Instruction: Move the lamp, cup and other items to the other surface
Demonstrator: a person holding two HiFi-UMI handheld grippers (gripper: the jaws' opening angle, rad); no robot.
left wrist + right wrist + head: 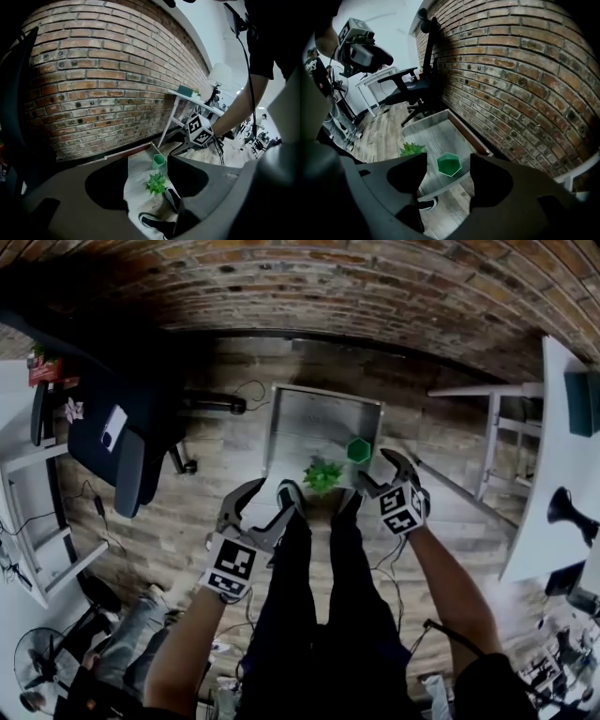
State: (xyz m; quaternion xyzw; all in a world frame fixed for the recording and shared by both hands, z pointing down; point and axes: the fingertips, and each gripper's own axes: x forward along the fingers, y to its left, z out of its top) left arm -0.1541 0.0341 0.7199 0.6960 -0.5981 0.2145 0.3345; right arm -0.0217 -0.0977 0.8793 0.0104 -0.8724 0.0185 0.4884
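A green hexagonal cup (358,450) and a small spiky green plant (322,474) stand on a low grey wooden table (319,423) by the brick wall. My left gripper (270,491) hangs open above the table's near edge, left of the plant. My right gripper (380,474) is open just right of the cup. In the left gripper view the plant (156,183) and the cup (159,161) show through the gap, well below the jaws. In the right gripper view the cup (449,164) sits below the gap and the plant (411,150) to its left. Neither gripper holds anything.
A black office chair (122,442) stands left of the low table. A white desk (553,474) with a dark lamp-like thing (567,507) runs along the right. My legs and shoes (157,224) are at the table's near edge. A fan (42,671) stands at the lower left.
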